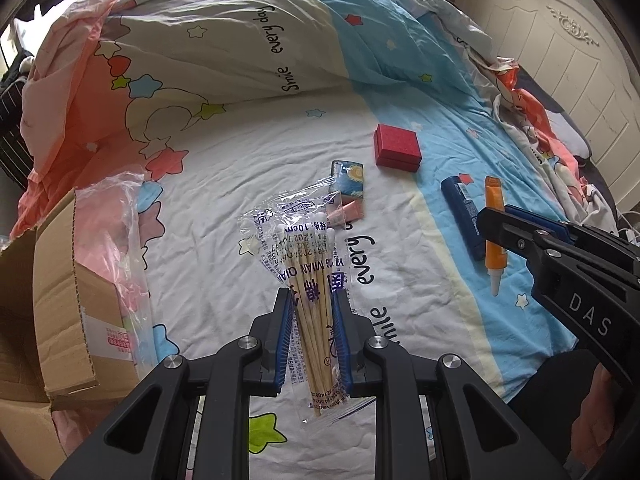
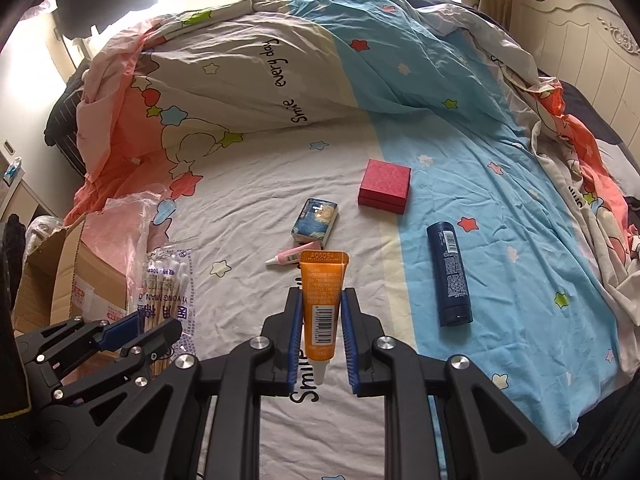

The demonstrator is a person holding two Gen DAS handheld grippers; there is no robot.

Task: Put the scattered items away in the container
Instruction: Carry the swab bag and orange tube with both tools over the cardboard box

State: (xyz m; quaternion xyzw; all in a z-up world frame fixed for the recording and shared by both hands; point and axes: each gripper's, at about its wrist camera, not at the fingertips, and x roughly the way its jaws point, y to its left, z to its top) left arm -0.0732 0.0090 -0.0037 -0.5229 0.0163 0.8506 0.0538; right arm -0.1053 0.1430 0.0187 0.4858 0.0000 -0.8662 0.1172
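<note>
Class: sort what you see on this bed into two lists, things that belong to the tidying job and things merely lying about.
Job:
cotton swab packet in left gripper
orange tube in right gripper
red box
blue bottle
tissue pack
pink tube
cardboard box

Lying about:
quilt
headboard

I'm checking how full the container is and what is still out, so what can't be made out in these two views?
- Inside of the cardboard box: both views, hidden by its flap and the clear plastic bag.
- Pink tube: left wrist view, partly behind the cotton swab pack.
- Blue bottle label: too small to read.
- Orange tube print: too small.
</note>
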